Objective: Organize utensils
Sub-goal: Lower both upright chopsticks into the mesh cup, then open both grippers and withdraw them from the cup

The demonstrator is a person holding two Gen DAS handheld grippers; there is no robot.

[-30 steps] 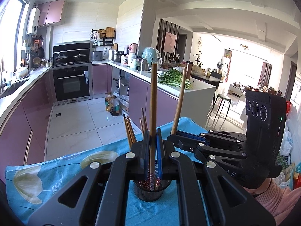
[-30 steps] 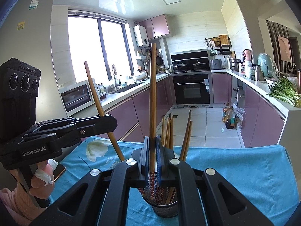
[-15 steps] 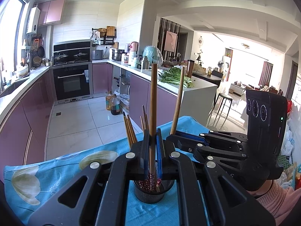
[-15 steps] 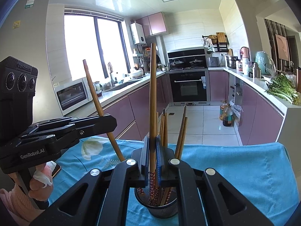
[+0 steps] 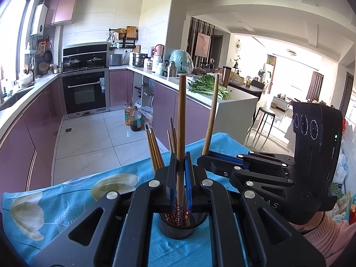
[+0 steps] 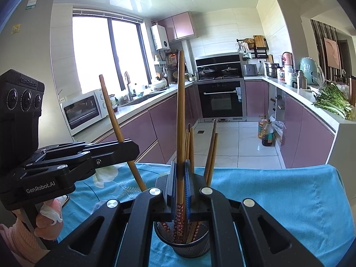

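Note:
A black mesh holder (image 5: 178, 228) stands on the blue cloth and holds several wooden chopsticks (image 5: 153, 148); it also shows in the right wrist view (image 6: 184, 242). My left gripper (image 5: 180, 166) is shut on an upright chopstick (image 5: 181, 120) whose patterned lower end reaches into the holder. My right gripper (image 6: 180, 175) is shut on another upright chopstick (image 6: 180, 115), its lower end inside the holder. Each gripper shows in the other's view, the right one (image 5: 204, 158) and the left one (image 6: 131, 149), gripping its chopstick.
The table carries a blue floral cloth (image 6: 278, 195). Behind are purple kitchen cabinets (image 5: 37, 120), an oven (image 5: 85, 91), oil bottles (image 5: 133, 120) on the floor and a counter with greens (image 5: 207, 86). A microwave (image 6: 83, 111) sits on the left counter.
Both grippers have lowered slightly with their chopsticks, so the tips sit deeper in the holder. Both stay shut.

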